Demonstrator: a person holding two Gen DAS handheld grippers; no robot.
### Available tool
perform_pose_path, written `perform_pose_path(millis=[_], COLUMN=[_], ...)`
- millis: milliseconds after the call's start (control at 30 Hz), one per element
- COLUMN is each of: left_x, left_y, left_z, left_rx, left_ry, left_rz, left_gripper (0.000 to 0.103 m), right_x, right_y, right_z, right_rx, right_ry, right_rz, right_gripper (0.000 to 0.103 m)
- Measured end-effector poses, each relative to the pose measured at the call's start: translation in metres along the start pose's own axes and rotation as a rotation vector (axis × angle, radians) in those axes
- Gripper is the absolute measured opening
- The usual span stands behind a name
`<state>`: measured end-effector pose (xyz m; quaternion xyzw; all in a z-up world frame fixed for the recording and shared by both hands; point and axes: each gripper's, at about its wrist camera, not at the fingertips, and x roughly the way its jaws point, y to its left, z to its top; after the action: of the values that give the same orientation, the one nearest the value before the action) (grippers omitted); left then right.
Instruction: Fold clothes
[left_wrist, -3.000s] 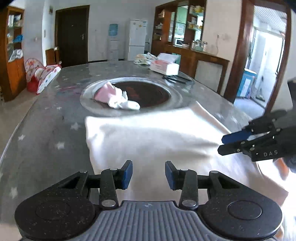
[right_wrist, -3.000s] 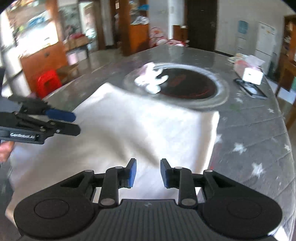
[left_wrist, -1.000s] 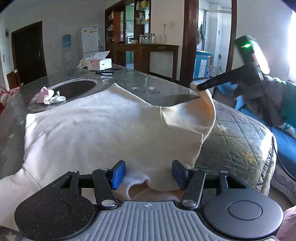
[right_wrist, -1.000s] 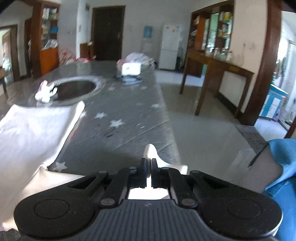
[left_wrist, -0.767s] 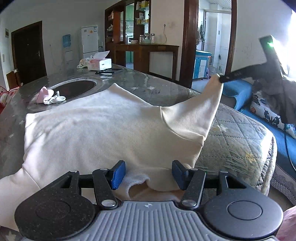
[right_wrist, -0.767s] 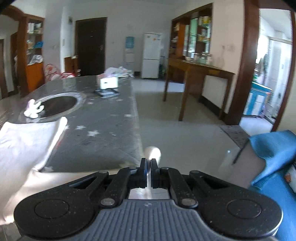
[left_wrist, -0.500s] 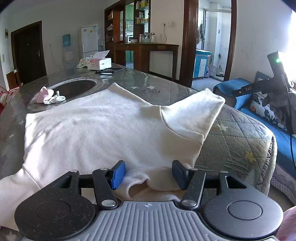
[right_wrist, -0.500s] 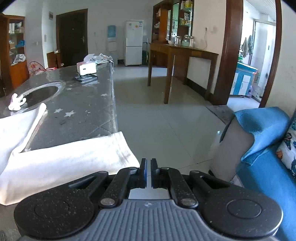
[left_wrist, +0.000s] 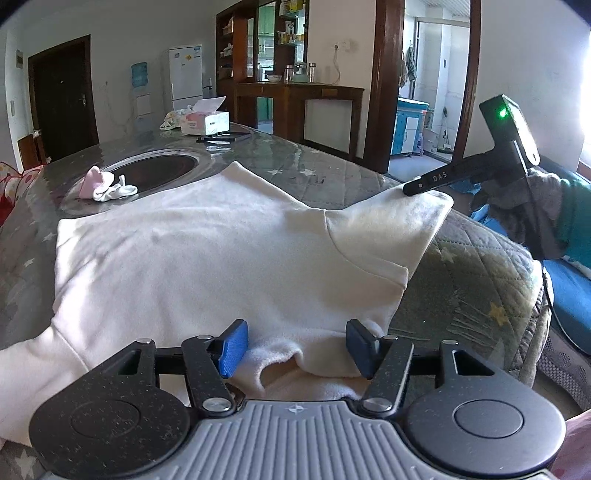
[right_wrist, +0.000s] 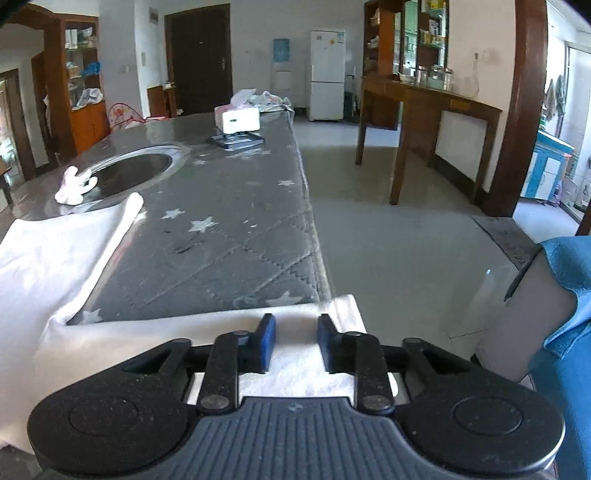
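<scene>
And the right gripper (right_wrist: 293, 338) has let go: its fingers (right_wrist: 266, 338), pinched shut half a second ago, now stand parted over the end of the sleeve (right_wrist: 258, 325), which lies spread flat along the near edge of the table (right_wrist: 229, 236) where a second ago it hung lifted in the air. Biggest thing out there is that long table, covered in a dark quilted cloth with pale stars, running away toward the far end of the room with a round dark recess (right_wrist: 129, 175) set into it. Spread across the near part lies the cream sweatshirt (left_wrist: 207, 251), body flat, right sleeve stretched out toward the table's corner, its other sleeve trailing off at the lower left of the left wrist view. From that view the right gripper (left_wrist: 410, 191) hovers at the sleeve's cuff end, tip low over the cloth; whether it touches I cannot tell. The left gripper (left_wrist: 293, 349) sits low at the neckline (left_wrist: 280, 354), fingers (left_wrist: 232, 347) wide apart on either side of the collar opening, holding nothing. Farther up the table, a small pink and white garment (left_wrist: 107, 184) rests crumpled on the rim of the recess, a white tissue box (right_wrist: 240, 118) stands well beyond, and a flat dark object (right_wrist: 240, 140) lies just in front of it.
</scene>
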<state>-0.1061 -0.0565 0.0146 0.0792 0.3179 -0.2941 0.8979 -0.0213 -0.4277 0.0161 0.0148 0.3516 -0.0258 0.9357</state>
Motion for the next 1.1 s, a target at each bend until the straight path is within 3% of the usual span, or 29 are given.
perform_pose_path(millis=[233, 367, 567, 700, 800, 900, 1100], left_x=[-0.033, -0.049, -0.064, -0.064, -0.059, -0.055, -0.047], left_y=[0.030, 0.065, 0.131, 0.166, 0.187, 0.198, 0.210], left_z=[0.000, -0.005, -0.019, -0.025, -0.030, -0.030, -0.026], left_rx=[-0.121, -0.212, -0.365, -0.395, -0.408, -0.388, -0.340], left_ry=[-0.073, -0.089, -0.082, -0.059, -0.024, -0.011, 0.003], left_rz=[0.028, 0.131, 0.311, 0.394, 0.446, 0.473, 0.491], left_gripper=[0.063, 0.063, 0.061, 0.060, 0.057, 0.056, 0.059], right_x=[-0.019, -0.021, -0.012, -0.012, -0.012, -0.011, -0.010], right_y=[0.025, 0.043, 0.052, 0.050, 0.049, 0.048, 0.047], right_z=[0.000, -0.003, -0.012, -0.015, -0.017, -0.018, -0.019], right_rx=[-0.086, -0.118, -0.122, -0.100, -0.094, -0.091, -0.080], right_ry=[-0.032, -0.025, 0.000, -0.009, -0.012, -0.017, -0.023], right_rz=[0.052, 0.086, 0.084, 0.072, 0.067, 0.064, 0.061], right_gripper=[0.035, 0.047, 0.053, 0.064, 0.066, 0.073, 0.077])
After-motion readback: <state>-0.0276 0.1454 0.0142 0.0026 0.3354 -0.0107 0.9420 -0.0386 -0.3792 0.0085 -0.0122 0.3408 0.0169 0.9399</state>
